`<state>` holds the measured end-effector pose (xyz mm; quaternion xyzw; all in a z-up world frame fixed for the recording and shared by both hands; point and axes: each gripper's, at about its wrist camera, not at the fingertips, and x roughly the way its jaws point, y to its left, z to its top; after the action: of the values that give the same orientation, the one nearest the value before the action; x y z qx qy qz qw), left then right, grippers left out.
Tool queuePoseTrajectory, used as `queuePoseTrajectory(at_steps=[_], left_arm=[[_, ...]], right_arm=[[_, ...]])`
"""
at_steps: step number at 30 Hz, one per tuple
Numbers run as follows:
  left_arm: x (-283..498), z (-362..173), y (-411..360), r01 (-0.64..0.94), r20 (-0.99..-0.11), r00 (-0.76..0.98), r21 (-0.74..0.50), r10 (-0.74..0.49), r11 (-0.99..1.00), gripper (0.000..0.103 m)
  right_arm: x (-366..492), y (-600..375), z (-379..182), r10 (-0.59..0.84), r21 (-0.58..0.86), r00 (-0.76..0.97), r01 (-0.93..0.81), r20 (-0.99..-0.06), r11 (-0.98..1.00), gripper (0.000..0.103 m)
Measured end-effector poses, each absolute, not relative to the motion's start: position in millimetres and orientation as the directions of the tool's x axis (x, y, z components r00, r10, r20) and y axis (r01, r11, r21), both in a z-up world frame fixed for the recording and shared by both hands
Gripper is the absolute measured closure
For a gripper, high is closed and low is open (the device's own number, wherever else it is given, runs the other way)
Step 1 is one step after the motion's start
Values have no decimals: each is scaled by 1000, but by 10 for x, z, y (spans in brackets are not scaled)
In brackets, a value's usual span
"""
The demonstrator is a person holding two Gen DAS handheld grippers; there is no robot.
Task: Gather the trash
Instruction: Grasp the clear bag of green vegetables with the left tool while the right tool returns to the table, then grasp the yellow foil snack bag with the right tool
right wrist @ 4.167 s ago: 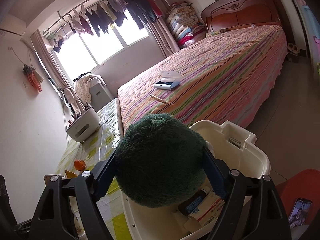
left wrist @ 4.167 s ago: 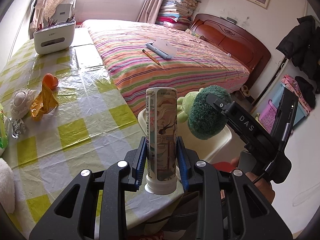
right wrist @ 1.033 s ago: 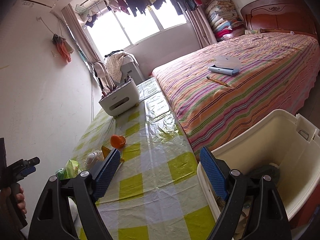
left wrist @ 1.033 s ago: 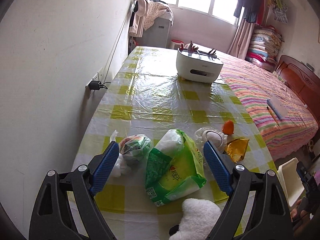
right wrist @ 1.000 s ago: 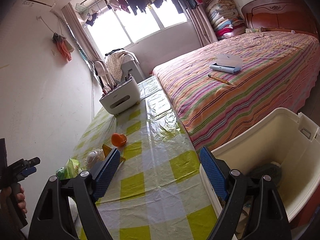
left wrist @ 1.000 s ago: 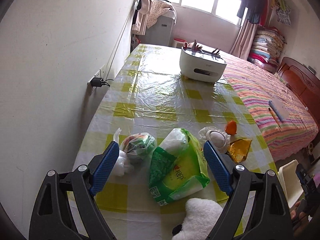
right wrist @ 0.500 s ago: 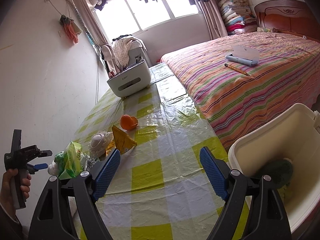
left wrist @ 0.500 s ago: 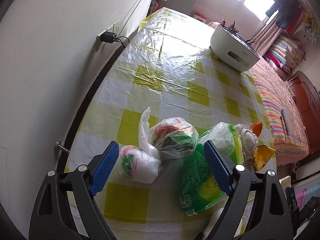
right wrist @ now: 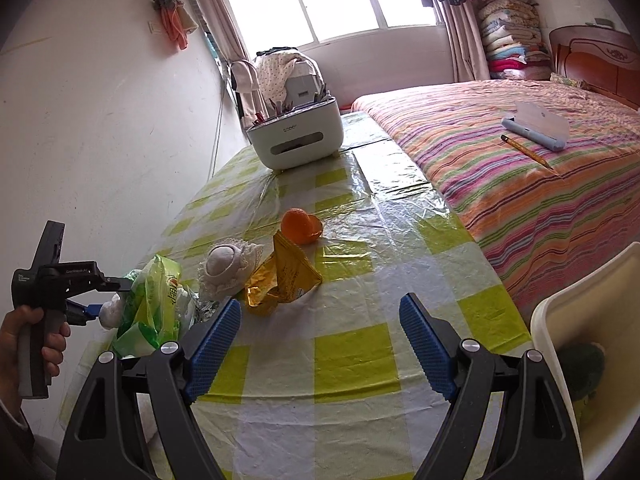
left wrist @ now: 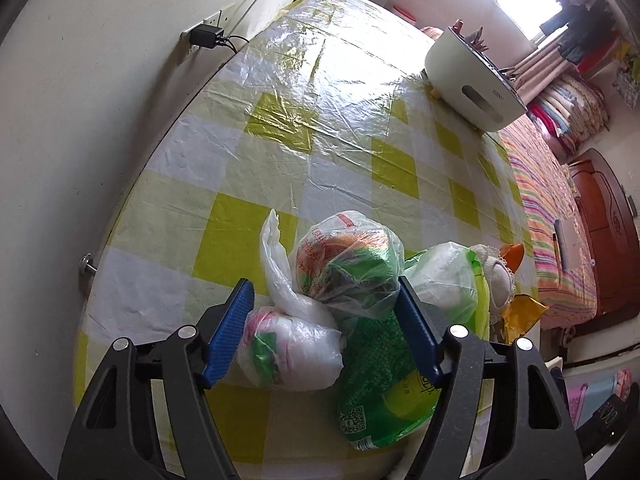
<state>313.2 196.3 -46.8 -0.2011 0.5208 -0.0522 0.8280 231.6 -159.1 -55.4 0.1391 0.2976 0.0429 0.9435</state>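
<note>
Knotted trash bags between closing left claw.

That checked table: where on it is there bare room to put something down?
The widest bare stretch runs from the white organizer box down to the orange peel, wall to bed side. Another lies near the white bin, under the right hand-held gripper. It is crowded around the tied plastic bags, green packet and gold wrapper.
</note>
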Motion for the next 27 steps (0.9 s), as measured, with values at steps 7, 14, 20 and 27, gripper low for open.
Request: queuePoseTrajectory(at_steps=[7,14,20,27], left_arm=[[3095,-400,1969,-105,-815,477,-425,-329,899,70],[3079,-367,1901,-78,-821,482,-387,-305,919,82],[3052,-328,1833,-67,-828,495,-337,-262,939,86],[2989,-236,1817,-61,-818,529,-304,-228,951,88]], right_arm=[[2556,-1370,-470,196,255,807,-58,-557,965,24],[2815,-1319,-506,196,242,781,-58,-593,968,24],[2851,-1378,-584,214,285,767,-43,-605,958,24],[2863,-1349,-549,215,268,775,-61,-594,961,24]])
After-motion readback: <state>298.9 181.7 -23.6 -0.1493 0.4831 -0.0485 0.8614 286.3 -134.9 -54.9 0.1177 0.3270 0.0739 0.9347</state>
